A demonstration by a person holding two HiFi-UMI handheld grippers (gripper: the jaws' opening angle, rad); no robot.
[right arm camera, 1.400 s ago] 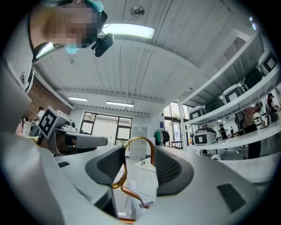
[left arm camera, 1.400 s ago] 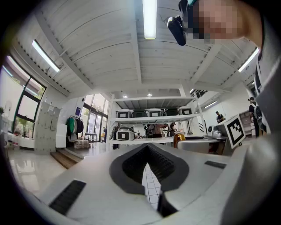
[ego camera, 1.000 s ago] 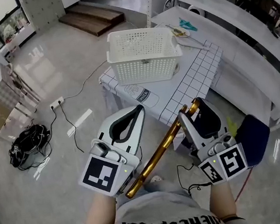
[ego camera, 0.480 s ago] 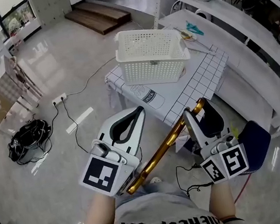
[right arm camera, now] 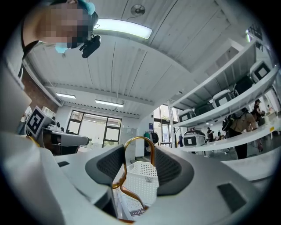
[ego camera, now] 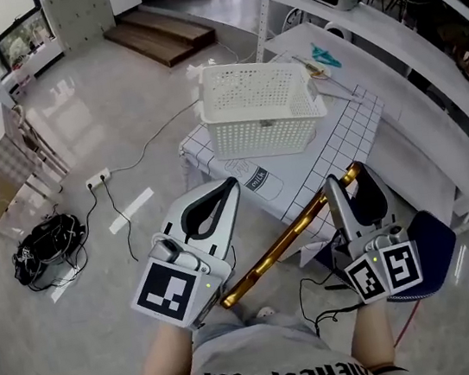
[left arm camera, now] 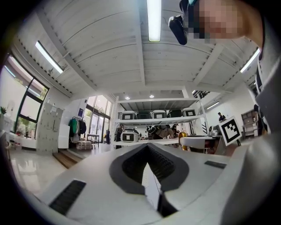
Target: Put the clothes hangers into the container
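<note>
While the right gripper [ego camera: 352, 184] clamps the gold hanger [ego camera: 284, 240] near its hook, the long bar slants down-left toward the left gripper [ego camera: 225, 194]. That gripper's jaws sit together on nothing. White basket [ego camera: 262, 108] stands ahead on the checked table [ego camera: 336, 136], well apart from the hanger. Likely risks: the one-ended grip lets the hanger pivot or slip, and the free end could snag the table edge or basket rim on approach.
</note>
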